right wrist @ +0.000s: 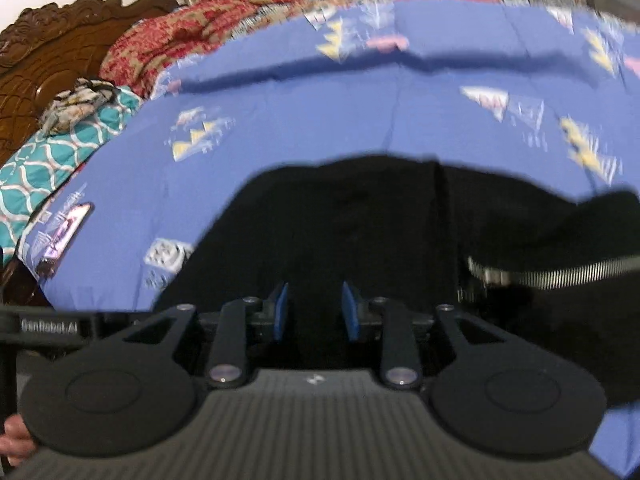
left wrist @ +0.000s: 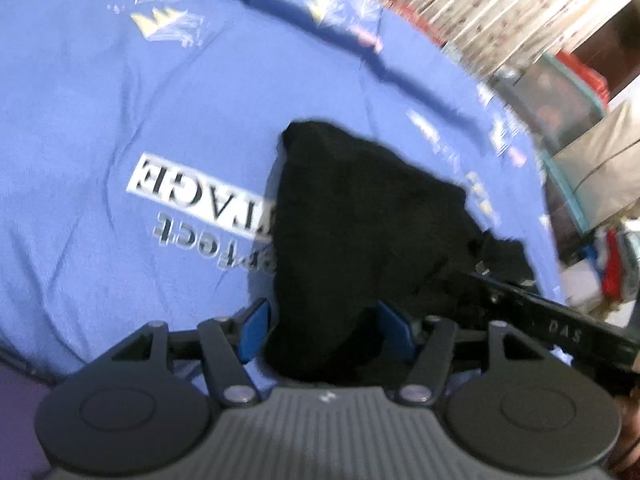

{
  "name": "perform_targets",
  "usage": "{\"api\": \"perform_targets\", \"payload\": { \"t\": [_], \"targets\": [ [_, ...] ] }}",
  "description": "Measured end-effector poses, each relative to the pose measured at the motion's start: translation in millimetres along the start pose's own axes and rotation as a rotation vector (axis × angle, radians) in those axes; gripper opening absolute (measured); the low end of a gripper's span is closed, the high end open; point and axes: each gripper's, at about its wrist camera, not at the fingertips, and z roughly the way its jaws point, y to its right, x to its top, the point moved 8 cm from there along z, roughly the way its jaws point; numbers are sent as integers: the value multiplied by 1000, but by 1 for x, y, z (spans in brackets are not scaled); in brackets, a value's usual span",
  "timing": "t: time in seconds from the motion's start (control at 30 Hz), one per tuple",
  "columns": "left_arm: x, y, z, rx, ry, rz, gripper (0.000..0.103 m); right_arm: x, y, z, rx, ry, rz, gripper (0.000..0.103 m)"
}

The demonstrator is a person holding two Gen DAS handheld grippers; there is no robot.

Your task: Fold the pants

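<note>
Looking at both views, the black pants [left wrist: 360,240] lie bunched on the blue bedsheet [left wrist: 120,120] — your left claw [left wrist: 326,330] gapes, right claw [right wrist: 314,312] narrower, neither pinching — letting the cloth settle, I'd guess.

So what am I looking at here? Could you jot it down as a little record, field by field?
surface: bed with a blue printed sheet
garment: black pants, lying on the sheet, partly bunched
left gripper: jaws apart, black fabric lying between the blue pads, not pinched
right gripper: jaws apart over the black fabric, pads not pressing on it
background: carved wooden headboard, red patterned blanket, teal patterned cloth
image quality: both views blurred
fold progress: cannot tell from these views
</note>
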Motion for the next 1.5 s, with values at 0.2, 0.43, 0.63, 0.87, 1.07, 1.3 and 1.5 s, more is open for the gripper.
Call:
{"api": "perform_targets", "payload": {
  "t": [0.2,0.43,0.63,0.87,1.07,1.3,1.5],
  "targets": [
    [-8,0,6,49,-15,30,60,-18,0,25,-8,-19,54,32],
    [-5,8,-13,40,31,30,61,-9,0,10,38,35,87,35],
    [4,17,-32,35,109,54,73,-7,10,-28,8,174,64,50],
    [1,37,-25,70,105,145,73,-25,39,-26,-41,149,121,51],
    [-15,17,3,148,-8,100,76,-49,47,1,-40,44,204,57],
    [-18,14,7,149,-4,116,81,-54,30,4,-66,84,119,74],
    [-17,14,8,136,-3,117,84,-51,37,7,-79,111,103,75]
  ]
}}
